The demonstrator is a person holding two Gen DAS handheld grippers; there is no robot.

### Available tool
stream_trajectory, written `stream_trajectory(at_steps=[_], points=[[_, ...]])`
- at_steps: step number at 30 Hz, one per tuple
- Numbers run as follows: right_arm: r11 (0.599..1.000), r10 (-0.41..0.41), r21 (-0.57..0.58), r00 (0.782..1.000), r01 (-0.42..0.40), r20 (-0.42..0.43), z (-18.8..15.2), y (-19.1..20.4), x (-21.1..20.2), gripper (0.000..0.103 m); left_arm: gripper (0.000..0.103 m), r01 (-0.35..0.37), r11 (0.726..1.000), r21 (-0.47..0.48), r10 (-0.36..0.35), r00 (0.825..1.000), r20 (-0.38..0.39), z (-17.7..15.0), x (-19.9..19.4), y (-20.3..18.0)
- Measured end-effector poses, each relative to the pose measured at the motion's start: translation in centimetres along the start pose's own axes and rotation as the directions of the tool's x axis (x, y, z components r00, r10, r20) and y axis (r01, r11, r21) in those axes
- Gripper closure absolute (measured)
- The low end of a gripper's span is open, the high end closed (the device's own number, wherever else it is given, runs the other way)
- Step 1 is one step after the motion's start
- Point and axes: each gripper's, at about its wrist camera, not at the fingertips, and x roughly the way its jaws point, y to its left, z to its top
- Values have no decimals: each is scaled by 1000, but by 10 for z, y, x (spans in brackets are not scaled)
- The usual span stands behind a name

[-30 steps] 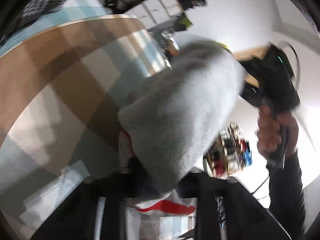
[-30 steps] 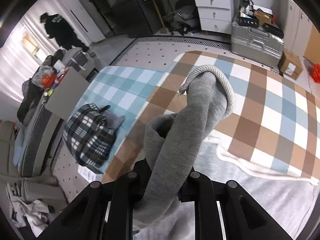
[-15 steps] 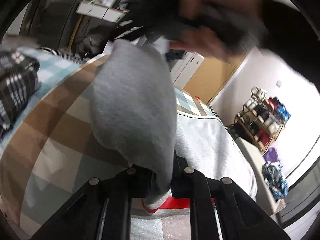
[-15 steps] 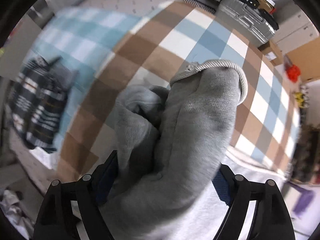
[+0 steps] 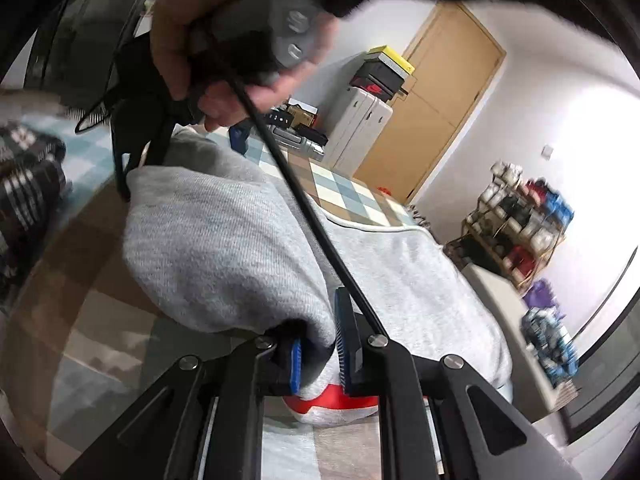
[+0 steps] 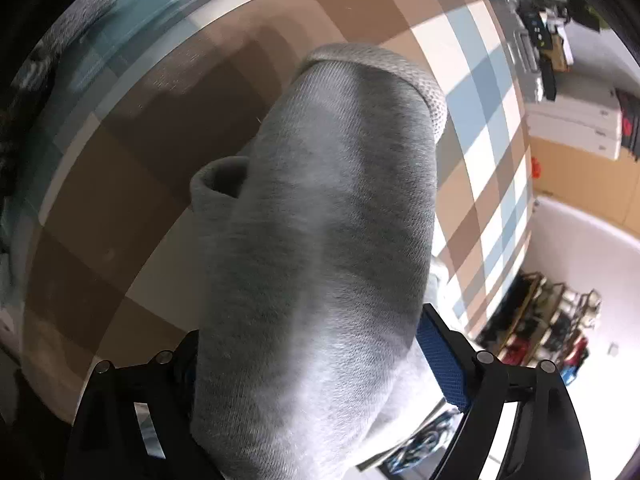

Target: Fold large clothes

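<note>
Since a second ago, the right tool (image 6: 316, 364) has dropped from a raised, level view of the room to a steep downward one over the brown, cream and blue checked cover (image 6: 132, 168), and its jaws, then pinched tight on a thin rope of cloth, now stand much wider. They are closing at this moment, with a thick roll of the grey knitted sweatshirt (image 6: 320, 240) between them; the blue pad (image 6: 442, 364) on the right-hand finger stands clear of the cloth, and the other pad is hidden behind it. A ribbed hem caps the far end of the roll.

From the left wrist, the left tool (image 5: 320, 354) is pressed together on a fold of the same sweatshirt (image 5: 216, 248), blue pads squeezing the grey cloth above a red and white patch. The rest of the garment lies spread on the checked cover toward the right. Above, a hand (image 5: 224, 52) grips the handle of the right tool, whose black fingers reach down to the far end of the bundle. A dark plaid garment (image 5: 28, 184) lies at the left edge.
</note>
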Motion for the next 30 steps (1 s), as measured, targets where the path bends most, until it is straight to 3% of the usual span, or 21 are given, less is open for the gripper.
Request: stream_trajectory(at_steps=[1,2,4,6,8,10,11,13,14,16,17,19,21,23,27,30], points=[[1000,16,-3,1000,-16,4,-3,1,2,59,94,12,1000,-18,-12,1000,1,-2,-2,3],[1000,19,2,1000,-19,19,-6,1,2,71,94,36,998,-52,-36,999,5,-1,-4,9],[999,46,20,997,-47,67,-13,-6,0,80,94,84,990,-117,-82,996,16,0,-8,23],[989,130,56,980,-140,148,-22,-23,-8,85,94,141,975,-171,-137,990,33,1,-10,32],[952,255,102,932,-289,258,-37,-51,-18,89,94,210,949,-235,-205,978,47,2,-8,42],[882,367,154,855,-445,367,-59,-87,-22,89,94,274,920,-280,-262,962,81,5,-11,50],[828,429,167,797,-535,426,-75,-111,-22,89,94,301,910,-286,-286,954,94,6,-13,51],[767,470,173,724,-619,505,-99,-141,-24,89,94,354,893,-278,-333,935,121,8,-18,50],[728,497,155,670,-668,551,-118,-160,-24,89,94,372,888,-272,-350,928,127,10,-18,47],[684,507,150,613,-714,606,-139,-181,-25,89,94,414,875,-251,-387,910,151,13,-22,41],[656,517,134,571,-743,638,-150,-195,-22,90,94,426,875,-230,-399,903,158,15,-24,36],[620,517,122,520,-775,679,-168,-214,-19,90,94,420,892,-169,-396,905,156,19,-27,21],[566,530,101,454,-818,716,-187,-232,-6,90,94,391,914,-108,-375,916,140,22,-30,6],[535,523,81,406,-841,749,-203,-248,2,90,94,383,921,-77,-372,920,122,23,-28,-13],[501,502,43,331,-864,799,-227,-267,10,90,94,353,935,14,-353,932,80,28,-24,-56],[471,471,18,268,-882,840,-262,-288,26,90,94,368,929,50,-370,928,41,29,-18,-79]])
